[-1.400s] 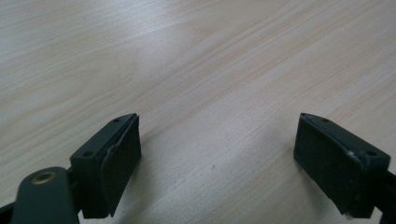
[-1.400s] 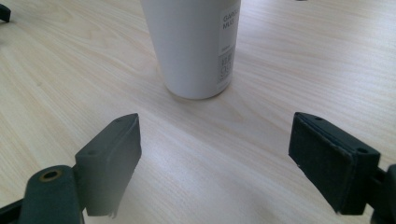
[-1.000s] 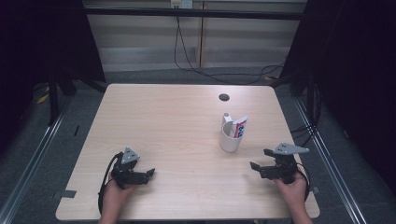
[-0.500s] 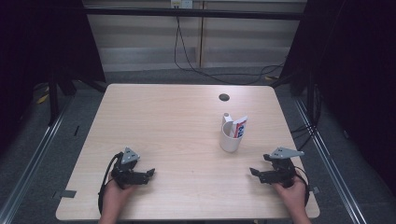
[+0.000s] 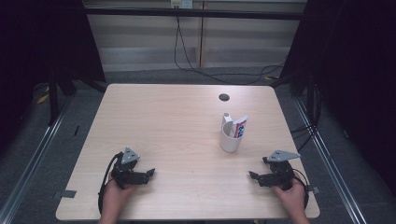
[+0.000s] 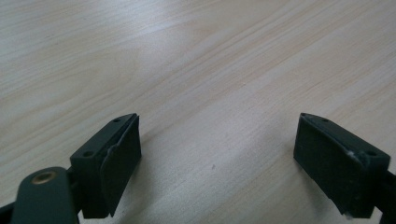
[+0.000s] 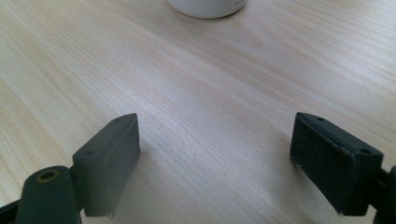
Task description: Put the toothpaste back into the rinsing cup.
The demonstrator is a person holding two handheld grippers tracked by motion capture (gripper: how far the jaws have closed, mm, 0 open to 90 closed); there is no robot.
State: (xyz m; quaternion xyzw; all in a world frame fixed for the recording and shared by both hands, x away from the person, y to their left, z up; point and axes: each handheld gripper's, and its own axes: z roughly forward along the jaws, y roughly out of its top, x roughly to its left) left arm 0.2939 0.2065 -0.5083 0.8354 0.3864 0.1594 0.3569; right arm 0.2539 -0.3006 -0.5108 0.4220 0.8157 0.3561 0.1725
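Currently left tool (image 5: 150, 173) lower left of frame, jaws spread wide, nothing between, low over wooden surface (image 5: 177, 126). Right tool (image 5: 252, 176) lower right, jaws likewise released, empty. White cup (image 5: 229, 138) right of centre, upright, toothpaste tube (image 5: 240, 127) standing inside; cup base at top edge of right gripper view.

The high view looks forward and down over the whole table (image 5: 187, 121); each gripper view skims the wood close up; the right one shares the white cup (image 7: 208, 7) with the high view.
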